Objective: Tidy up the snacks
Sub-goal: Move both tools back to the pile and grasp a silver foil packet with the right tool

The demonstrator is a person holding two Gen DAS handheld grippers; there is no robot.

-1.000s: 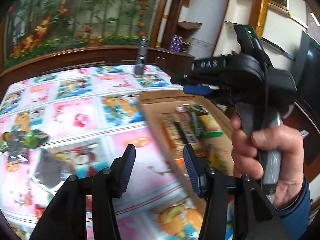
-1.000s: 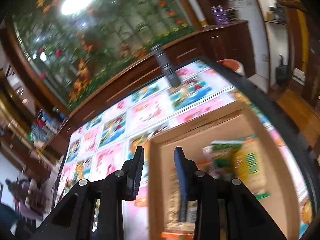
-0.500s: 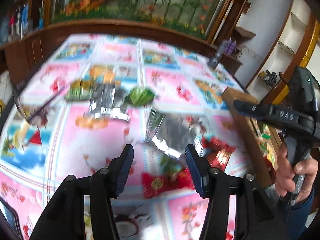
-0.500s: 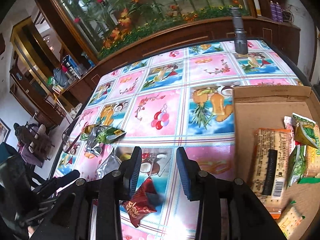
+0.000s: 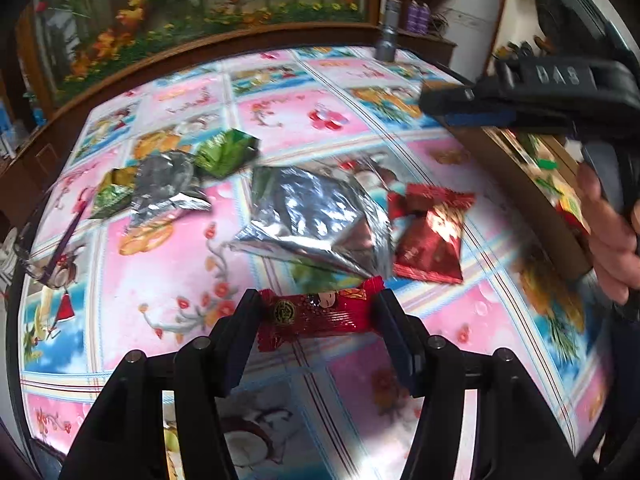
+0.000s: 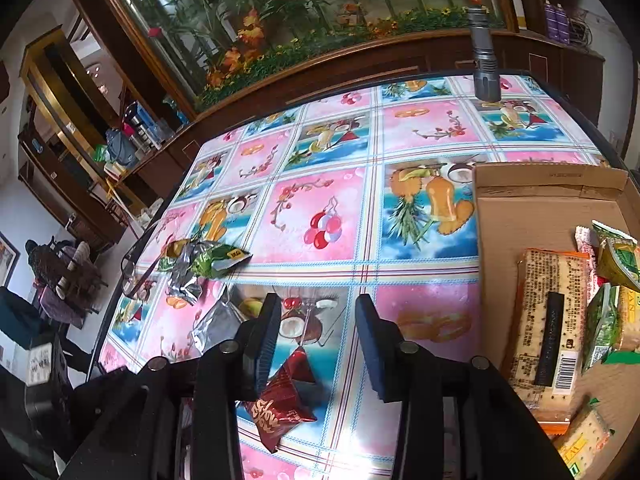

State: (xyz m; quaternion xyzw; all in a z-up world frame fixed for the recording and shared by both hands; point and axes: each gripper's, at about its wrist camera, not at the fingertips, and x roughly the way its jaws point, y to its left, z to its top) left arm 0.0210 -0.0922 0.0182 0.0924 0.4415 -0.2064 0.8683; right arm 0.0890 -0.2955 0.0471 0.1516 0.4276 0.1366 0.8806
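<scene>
Left gripper (image 5: 316, 316) sits bottom centre of its view, jaws opening, straddling a small red candy wrapper (image 5: 318, 314). The candy's crimped ends look close to the pads, but I can't tell if they touch, so I wouldn't call it a grip.

Right gripper (image 6: 316, 322) is low centre in its own view, jaws also opening, with nothing between them. A dark red triangular snack pouch (image 6: 284, 400) lies just below, partly under the left finger.

The cardboard box (image 6: 548, 184), at the right edge, already holds some packets. A silver foil bag (image 5: 316, 220) lies mid-frame on the pink tablecloth (image 5: 168, 264).

Risk: the slick wrapper might squirt out sideways when squeezed, or a finger could snag the foil bag beside it.
</scene>
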